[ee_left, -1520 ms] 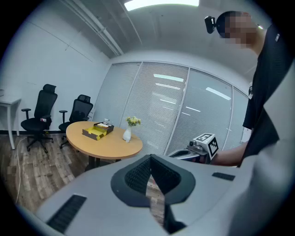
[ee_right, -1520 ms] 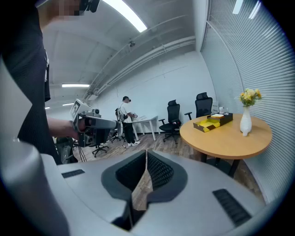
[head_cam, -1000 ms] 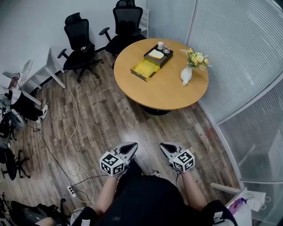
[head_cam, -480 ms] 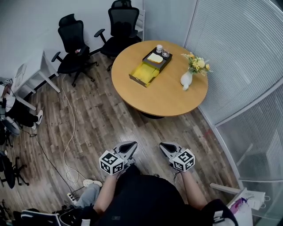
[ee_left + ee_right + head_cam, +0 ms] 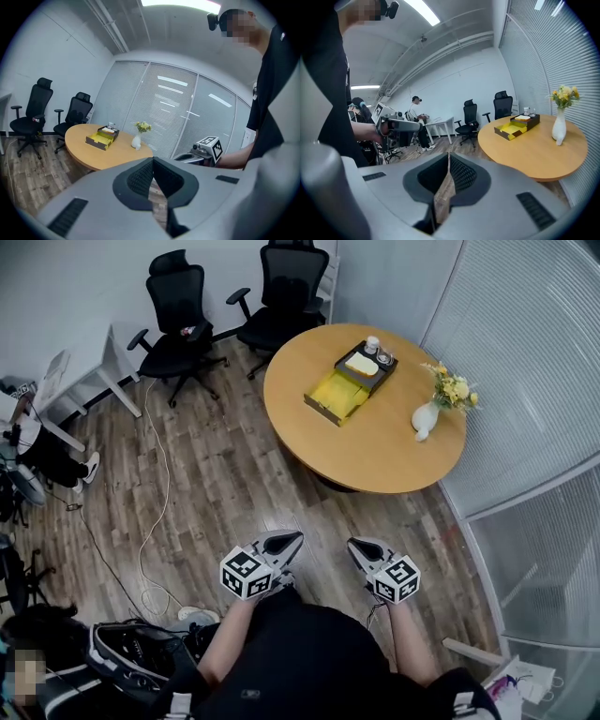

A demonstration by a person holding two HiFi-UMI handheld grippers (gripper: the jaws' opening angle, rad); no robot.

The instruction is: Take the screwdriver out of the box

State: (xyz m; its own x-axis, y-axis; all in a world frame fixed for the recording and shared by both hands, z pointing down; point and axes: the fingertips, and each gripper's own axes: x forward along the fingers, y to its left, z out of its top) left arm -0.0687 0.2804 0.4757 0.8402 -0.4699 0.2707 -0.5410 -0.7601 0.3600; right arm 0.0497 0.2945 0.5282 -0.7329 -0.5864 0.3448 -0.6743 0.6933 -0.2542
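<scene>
Ahead, the box [image 5: 342, 393] sits on the counter [image 5: 375, 451], well apart from the left hand-held gripper [image 5: 293, 538] and right hand-held gripper [image 5: 355, 546], both pressed together, empty, about equally far.

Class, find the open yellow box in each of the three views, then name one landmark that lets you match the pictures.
Head view: yellow box at upper centre, on the round table.
Left gripper view: left of centre, on the table, left of the vase.
Right gripper view: right of centre, left of the vase.
Shared landmark: the vase with yellow flowers.
</scene>
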